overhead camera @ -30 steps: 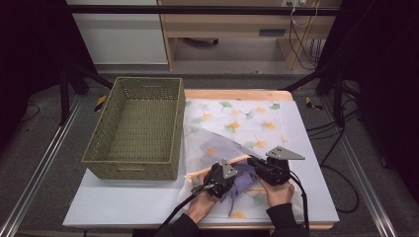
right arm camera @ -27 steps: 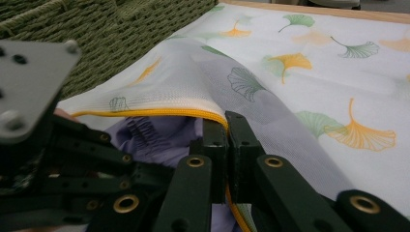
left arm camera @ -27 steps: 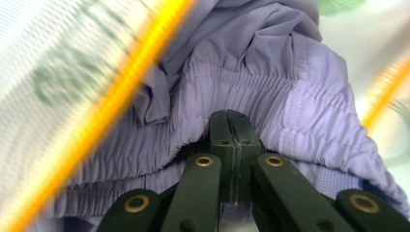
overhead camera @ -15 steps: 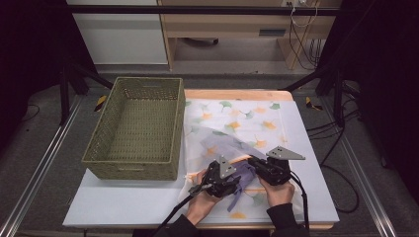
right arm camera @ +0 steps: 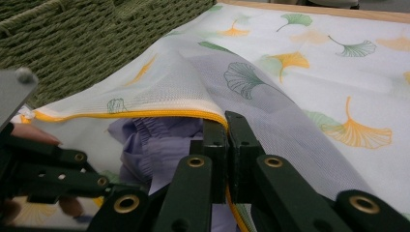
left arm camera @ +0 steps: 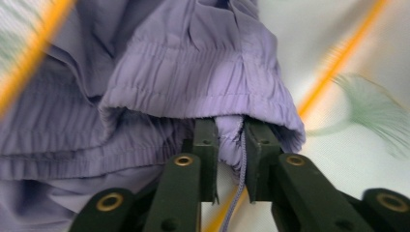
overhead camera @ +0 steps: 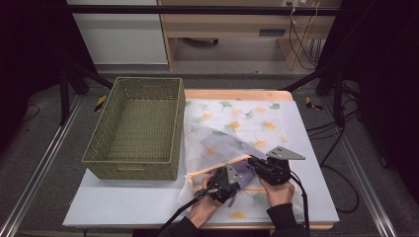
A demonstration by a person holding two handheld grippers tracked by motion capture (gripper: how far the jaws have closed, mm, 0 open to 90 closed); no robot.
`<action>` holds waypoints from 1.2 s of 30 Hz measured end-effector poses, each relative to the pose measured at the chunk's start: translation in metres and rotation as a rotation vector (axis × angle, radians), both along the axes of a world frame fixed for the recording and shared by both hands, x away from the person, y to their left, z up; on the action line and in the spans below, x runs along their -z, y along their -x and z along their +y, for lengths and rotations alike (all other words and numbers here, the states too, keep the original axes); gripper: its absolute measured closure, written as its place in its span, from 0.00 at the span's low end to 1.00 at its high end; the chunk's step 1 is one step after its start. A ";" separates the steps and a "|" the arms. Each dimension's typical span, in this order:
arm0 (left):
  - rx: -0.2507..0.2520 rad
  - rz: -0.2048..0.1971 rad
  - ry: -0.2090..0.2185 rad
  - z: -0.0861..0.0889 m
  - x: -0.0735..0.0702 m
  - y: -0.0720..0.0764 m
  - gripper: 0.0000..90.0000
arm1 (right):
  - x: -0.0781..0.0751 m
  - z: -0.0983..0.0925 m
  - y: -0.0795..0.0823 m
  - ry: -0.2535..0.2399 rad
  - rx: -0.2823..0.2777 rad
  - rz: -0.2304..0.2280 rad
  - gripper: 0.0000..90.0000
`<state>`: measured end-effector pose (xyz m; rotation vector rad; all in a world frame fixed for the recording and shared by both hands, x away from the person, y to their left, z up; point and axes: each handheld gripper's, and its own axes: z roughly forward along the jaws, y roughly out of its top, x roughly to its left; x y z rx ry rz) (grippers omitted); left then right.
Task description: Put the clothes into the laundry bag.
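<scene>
- Up close, the left claw pinches the gathered waistband of a purple garment.
- The right claw clamps the yellow zipper edge of a leaf-printed mesh bag, lifting it open.
- Both sit on the desk, beside a green wicker basket.

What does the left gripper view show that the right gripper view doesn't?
Left gripper view alone: the left gripper shut on the purple garment's gathered hem, with a drawstring hanging between its fingers.

Right gripper view alone: the right gripper shut on the mesh bag's yellow edge, lifting it open, and the green basket behind.

Both: the purple garment and the leaf-print mesh bag.
</scene>
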<state>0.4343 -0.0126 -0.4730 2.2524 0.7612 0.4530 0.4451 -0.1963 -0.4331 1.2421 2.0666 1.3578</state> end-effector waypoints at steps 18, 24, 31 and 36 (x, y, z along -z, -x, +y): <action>-0.021 -0.040 0.030 0.003 -0.006 -0.009 0.50 | -0.001 0.000 0.000 0.001 0.000 -0.003 0.98; 0.010 -0.030 0.038 0.046 -0.033 0.011 0.45 | -0.003 -0.001 0.004 0.003 -0.003 -0.003 0.98; -0.068 -0.016 0.044 0.108 -0.047 0.030 0.43 | -0.006 0.002 0.008 0.019 -0.009 0.000 0.97; -0.148 0.023 0.055 0.145 -0.035 0.038 0.43 | -0.005 0.002 0.010 0.024 -0.013 0.006 0.97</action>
